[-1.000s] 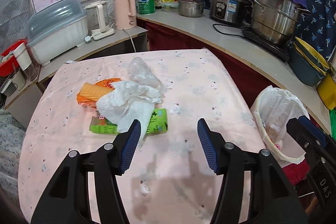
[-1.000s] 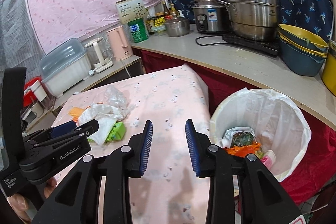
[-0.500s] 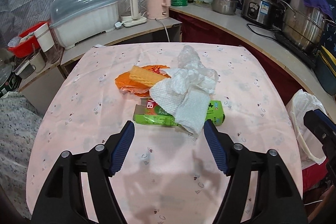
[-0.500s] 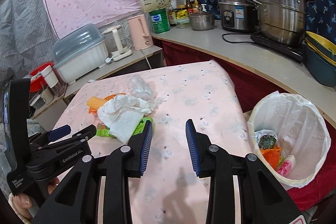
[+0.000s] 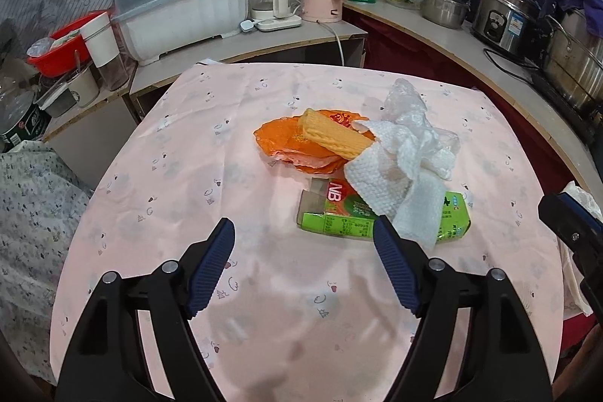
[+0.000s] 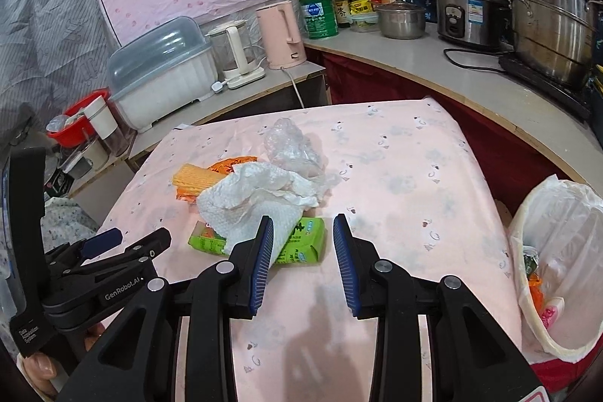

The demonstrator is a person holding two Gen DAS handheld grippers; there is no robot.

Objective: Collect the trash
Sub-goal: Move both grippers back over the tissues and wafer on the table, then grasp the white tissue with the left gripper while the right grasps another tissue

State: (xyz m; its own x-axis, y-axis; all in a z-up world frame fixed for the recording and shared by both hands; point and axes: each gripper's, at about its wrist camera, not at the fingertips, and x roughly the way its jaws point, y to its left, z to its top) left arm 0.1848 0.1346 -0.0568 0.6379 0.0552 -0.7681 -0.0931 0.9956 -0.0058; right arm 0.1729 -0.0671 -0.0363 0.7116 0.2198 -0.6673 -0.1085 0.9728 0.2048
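A trash pile lies mid-table on the pink cloth point(image 5: 181, 176). It holds a green carton point(image 5: 339, 219), a white paper towel point(image 5: 392, 176) draped over it, an orange wrapper point(image 5: 286, 142), a yellow ridged piece point(image 5: 335, 134) and a clear plastic bag point(image 5: 407, 100). My left gripper point(image 5: 301, 226) hovers just short of the carton, jaws opening, nothing between them. My right gripper point(image 6: 303, 225) is open at a moderate gap and empty, over the carton's point(image 6: 307, 242) near end. Beside it are the paper towel point(image 6: 248, 202) and the left gripper point(image 6: 132, 238).
A bin with a white liner point(image 6: 557, 213) stands off the table's right side with trash inside. Behind the table runs a counter with a pink kettle point(image 6: 280, 36), a covered dish box point(image 5: 181, 10), a rice cooker point(image 6: 467, 14) and a big steel pot point(image 6: 554, 32).
Both views have swung left from the bin toward the trash pile, which now sits closer. The left jaws have spread wider. The right jaws keep the same gap.
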